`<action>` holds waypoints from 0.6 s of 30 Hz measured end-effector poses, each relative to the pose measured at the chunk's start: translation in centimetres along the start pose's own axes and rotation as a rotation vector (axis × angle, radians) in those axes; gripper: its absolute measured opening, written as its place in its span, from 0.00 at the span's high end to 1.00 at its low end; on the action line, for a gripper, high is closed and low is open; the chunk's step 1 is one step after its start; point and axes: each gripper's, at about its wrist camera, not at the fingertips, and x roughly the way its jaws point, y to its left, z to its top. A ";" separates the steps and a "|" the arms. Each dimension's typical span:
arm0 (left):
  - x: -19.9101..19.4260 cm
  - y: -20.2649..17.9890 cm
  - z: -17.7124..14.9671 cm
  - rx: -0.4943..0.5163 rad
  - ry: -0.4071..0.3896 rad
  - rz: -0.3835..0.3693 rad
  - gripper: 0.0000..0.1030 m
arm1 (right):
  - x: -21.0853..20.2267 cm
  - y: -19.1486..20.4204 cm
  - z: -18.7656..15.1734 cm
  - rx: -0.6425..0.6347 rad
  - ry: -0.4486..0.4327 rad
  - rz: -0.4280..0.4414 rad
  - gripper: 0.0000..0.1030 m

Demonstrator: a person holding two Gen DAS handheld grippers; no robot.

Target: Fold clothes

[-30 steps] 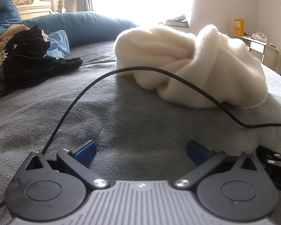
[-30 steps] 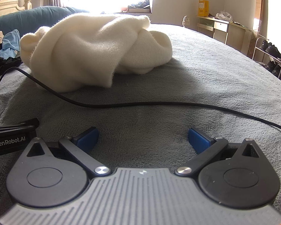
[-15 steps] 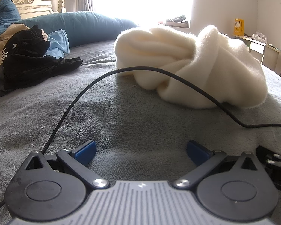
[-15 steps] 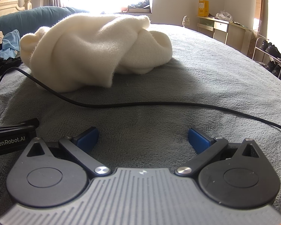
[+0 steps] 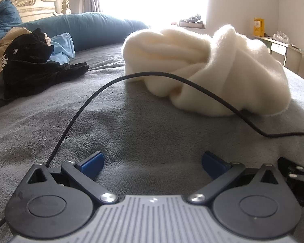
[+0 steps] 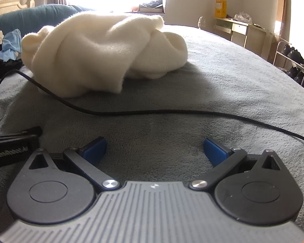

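A crumpled cream fleece garment (image 5: 208, 64) lies in a heap on the grey bed cover (image 5: 91, 109); it also shows in the right wrist view (image 6: 103, 50). My left gripper (image 5: 153, 163) rests low on the cover, open and empty, well short of the garment. My right gripper (image 6: 155, 149) also sits low on the cover, open and empty, short of the garment. A black cable (image 5: 87, 103) arcs in front of the garment and runs across the right wrist view (image 6: 152, 112).
A pile of black, tan and light blue clothes (image 5: 30, 62) lies at the left by a long teal pillow (image 5: 87, 28) and the headboard. A desk (image 6: 247, 32) and a shoe rack (image 6: 293, 60) stand beyond the bed's right edge.
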 end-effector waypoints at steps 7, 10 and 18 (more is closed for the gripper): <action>-8.6 3.3 0.3 -0.038 -0.025 -0.088 0.00 | -5.4 -1.9 0.1 0.036 -0.048 0.013 0.01; -16.2 5.9 1.0 -0.006 -0.125 -0.161 0.00 | -13.0 -3.8 0.2 0.025 -0.137 0.054 0.01; -38.8 16.6 10.6 0.055 -0.336 -0.342 0.00 | -41.5 -11.7 4.6 -0.092 -0.460 0.256 0.01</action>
